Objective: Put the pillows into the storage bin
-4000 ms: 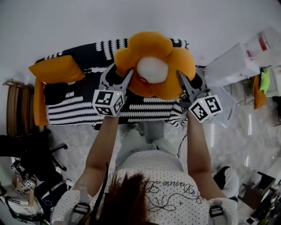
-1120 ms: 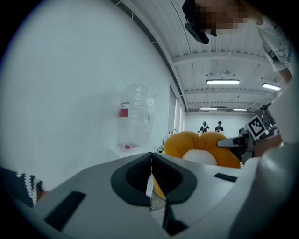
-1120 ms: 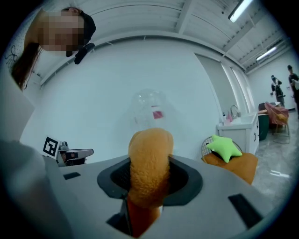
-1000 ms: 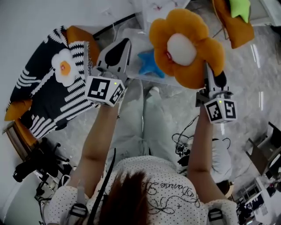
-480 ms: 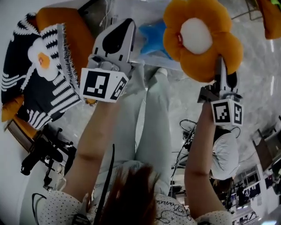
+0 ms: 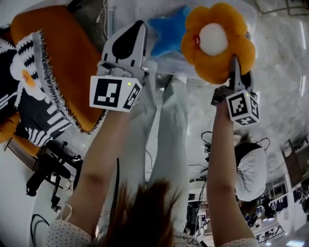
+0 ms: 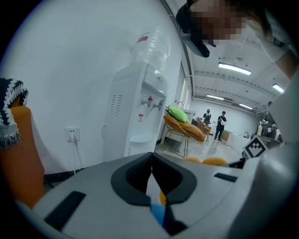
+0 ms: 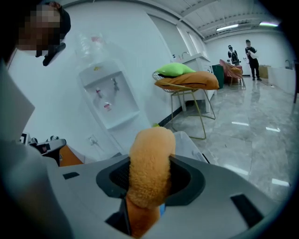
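An orange flower pillow (image 6: 217,41) with a white centre hangs over the clear storage bin (image 6: 116,14) at the top of the head view. My right gripper (image 6: 235,65) is shut on one of its petals; in the right gripper view the fuzzy petal (image 8: 149,163) fills the gap between the jaws. A blue star pillow (image 6: 169,31) lies in the bin beside it. My left gripper (image 6: 128,43) is shut and empty, left of the flower, at the bin's near-left corner. In the left gripper view (image 7: 152,172) the jaws meet.
An orange sofa cushion (image 6: 58,58) and a black-and-white fried-egg blanket (image 6: 24,72) lie to the left. A water dispenser (image 8: 110,105) and a wire chair with orange and green cushions (image 8: 187,81) stand beyond the bin. My legs are just below the bin.
The view has swung from the sofa toward the bin. My right gripper has carried the flower pillow over the bin beside the blue star. The left gripper, which let go earlier, stays shut.
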The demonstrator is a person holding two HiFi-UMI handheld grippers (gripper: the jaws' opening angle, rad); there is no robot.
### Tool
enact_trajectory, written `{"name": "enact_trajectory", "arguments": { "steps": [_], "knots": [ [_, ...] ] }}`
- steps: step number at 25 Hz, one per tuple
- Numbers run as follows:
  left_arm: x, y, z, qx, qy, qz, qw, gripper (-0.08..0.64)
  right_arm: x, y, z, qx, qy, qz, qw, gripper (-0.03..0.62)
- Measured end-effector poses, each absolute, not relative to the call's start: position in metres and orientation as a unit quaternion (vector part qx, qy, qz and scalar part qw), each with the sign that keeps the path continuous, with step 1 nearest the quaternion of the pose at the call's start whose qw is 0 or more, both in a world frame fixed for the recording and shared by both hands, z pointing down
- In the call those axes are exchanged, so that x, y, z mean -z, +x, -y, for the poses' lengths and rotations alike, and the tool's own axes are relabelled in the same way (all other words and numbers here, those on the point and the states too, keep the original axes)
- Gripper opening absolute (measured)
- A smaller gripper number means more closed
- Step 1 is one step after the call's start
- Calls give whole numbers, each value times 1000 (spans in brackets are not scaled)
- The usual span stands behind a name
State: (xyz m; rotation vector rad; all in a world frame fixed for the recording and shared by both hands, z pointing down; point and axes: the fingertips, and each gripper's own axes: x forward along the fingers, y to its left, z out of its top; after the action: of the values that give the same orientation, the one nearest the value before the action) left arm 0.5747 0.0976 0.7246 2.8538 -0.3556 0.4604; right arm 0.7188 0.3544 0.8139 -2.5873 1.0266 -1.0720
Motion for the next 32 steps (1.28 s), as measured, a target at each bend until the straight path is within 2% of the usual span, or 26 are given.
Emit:
{"name": "enact_trajectory", "arguments": {
  "steps": [4, 8, 11, 13, 15, 17, 19, 20, 23, 24, 32],
  "knots": [
    [-750, 574, -102, -169, 972, 117, 112, 5, -876, 721, -370, 393, -862, -314, 63, 195],
    [-762, 571, -111, -181, 971, 105, 114, 5, -919, 724, -404, 436, -856, -279, -17, 237],
    [-764, 570, -116, -185, 970, 102, 116, 3, -924, 729, -427, 453, -847, -263, -96, 289],
    [-762, 570, -116, -187, 969, 107, 118, 3, -920, 729, -436, 455, -844, -260, -116, 331],
    [-754, 571, -114, -185, 969, 111, 120, 4, -906, 730, -439, 441, -849, -264, -119, 328],
    [-739, 575, -111, -178, 971, 111, 116, 3, -885, 733, -435, 417, -857, -278, -119, 312],
    [-718, 581, -109, -168, 974, 108, 109, 3, -856, 737, -421, 388, -863, -304, -112, 252],
    [-707, 583, -107, -165, 975, 106, 106, 3, -837, 738, -411, 372, -865, -319, -108, 214],
    [-669, 590, -97, -158, 977, 105, 96, 3, -765, 743, -372, 307, -873, -362, -108, 41],
    [-654, 593, -92, -151, 979, 105, 92, 3, -738, 746, -357, 282, -876, -375, -110, 16],
    [-497, 615, -61, -84, 989, 108, 49, 3, -518, 772, -278, 133, -893, -427, -43, 11]
  ]
}}
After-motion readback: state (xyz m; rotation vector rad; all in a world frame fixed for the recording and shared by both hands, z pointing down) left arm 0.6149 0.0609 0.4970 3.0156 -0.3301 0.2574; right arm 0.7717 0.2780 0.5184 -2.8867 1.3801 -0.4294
